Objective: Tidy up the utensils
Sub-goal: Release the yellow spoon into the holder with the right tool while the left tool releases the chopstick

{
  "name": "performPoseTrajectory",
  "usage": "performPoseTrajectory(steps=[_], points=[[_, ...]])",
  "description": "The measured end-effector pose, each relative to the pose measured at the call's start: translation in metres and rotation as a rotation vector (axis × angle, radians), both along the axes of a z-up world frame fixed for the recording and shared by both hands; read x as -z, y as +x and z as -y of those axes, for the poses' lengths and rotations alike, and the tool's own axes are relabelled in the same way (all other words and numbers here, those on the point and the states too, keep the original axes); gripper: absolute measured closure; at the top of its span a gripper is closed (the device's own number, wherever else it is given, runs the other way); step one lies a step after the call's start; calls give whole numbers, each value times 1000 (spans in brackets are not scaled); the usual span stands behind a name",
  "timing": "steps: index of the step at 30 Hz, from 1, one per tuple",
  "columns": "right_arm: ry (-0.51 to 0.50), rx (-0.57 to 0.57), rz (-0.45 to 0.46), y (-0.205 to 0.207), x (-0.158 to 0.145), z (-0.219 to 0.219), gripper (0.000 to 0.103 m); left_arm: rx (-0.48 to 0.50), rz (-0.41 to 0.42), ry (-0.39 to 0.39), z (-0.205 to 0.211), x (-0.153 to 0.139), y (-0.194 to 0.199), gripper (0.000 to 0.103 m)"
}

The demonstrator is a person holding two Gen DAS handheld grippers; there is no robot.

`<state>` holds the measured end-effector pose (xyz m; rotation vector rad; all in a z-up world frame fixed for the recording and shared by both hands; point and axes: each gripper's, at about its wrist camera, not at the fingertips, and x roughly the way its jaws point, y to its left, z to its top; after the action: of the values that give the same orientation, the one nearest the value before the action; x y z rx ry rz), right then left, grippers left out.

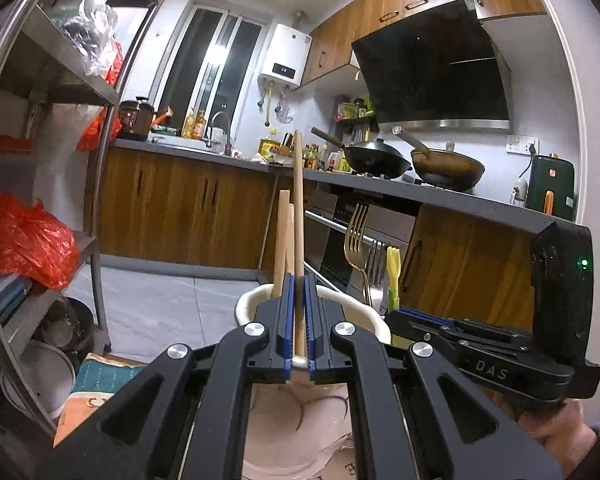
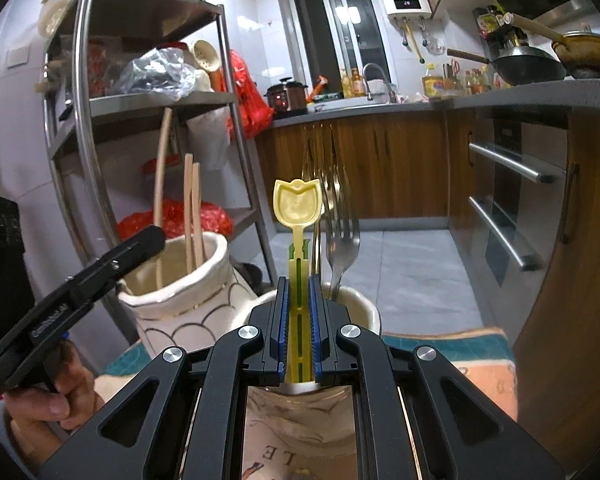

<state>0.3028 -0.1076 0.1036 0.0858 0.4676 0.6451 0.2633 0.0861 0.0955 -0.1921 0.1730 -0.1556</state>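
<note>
My left gripper (image 1: pixel 299 312) is shut on a wooden chopstick (image 1: pixel 298 216) that stands upright over a cream ceramic holder (image 1: pixel 247 304); two more chopsticks (image 1: pixel 282 236) stand in that holder. My right gripper (image 2: pixel 299 316) is shut on a yellow plastic spoon (image 2: pixel 297 206) with a green strip, upright over a second cream holder (image 2: pixel 362 308). A silver fork (image 2: pixel 342 240) and a gold fork (image 2: pixel 320 160) stand in that holder. The chopstick holder (image 2: pixel 188 280) and the left gripper (image 2: pixel 100 276) show at left in the right wrist view.
A steel shelf rack (image 2: pixel 152 100) with bags stands to the left. Wooden cabinets, an oven (image 2: pixel 512 208) and a grey counter (image 1: pixel 420 192) with two woks (image 1: pixel 380 156) lie ahead. A patterned cloth (image 2: pixel 460 344) lies under the holders.
</note>
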Motion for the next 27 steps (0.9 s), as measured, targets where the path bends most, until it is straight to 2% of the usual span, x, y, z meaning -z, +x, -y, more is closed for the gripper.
performPoseTrajectory(steps=[22, 25, 27], points=[[-33, 13, -13, -5, 5, 0, 92, -15, -28, 11, 1, -2, 0, 98], [-31, 12, -14, -5, 5, 0, 91, -21, -30, 19, 2, -3, 0, 96], [-32, 13, -14, -4, 5, 1, 91, -22, -28, 18, 2, -3, -1, 90]])
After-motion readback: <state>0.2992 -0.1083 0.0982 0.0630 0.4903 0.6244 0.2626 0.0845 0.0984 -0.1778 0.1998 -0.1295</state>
